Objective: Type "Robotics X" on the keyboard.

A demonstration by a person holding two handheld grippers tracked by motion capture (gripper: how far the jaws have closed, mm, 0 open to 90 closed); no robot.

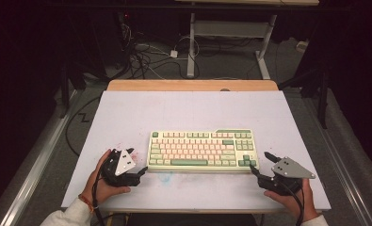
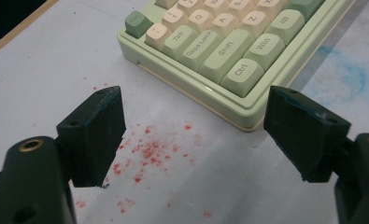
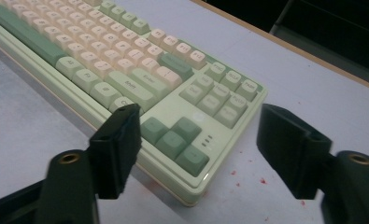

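A pale green keyboard (image 1: 202, 150) with cream and darker green keys lies in the middle of the white board (image 1: 127, 113). My left gripper (image 1: 142, 172) is at its near left corner, held in a hand. In the left gripper view the left gripper (image 2: 196, 112) stands open, and the keyboard's Ctrl corner (image 2: 240, 74) lies just ahead, close to the right-hand jaw. My right gripper (image 1: 260, 161) is at the near right corner. In the right gripper view the right gripper (image 3: 198, 116) is open, with the arrow-key corner of the keyboard (image 3: 182, 144) between its jaws, untouched.
Red specks (image 2: 147, 151) and a blue smudge (image 2: 348, 74) mark the board near the keyboard's front. A wooden table edge (image 1: 193, 85) runs along the far side. Beyond it are cables (image 1: 141, 56) and desk legs (image 1: 191, 47) on the floor.
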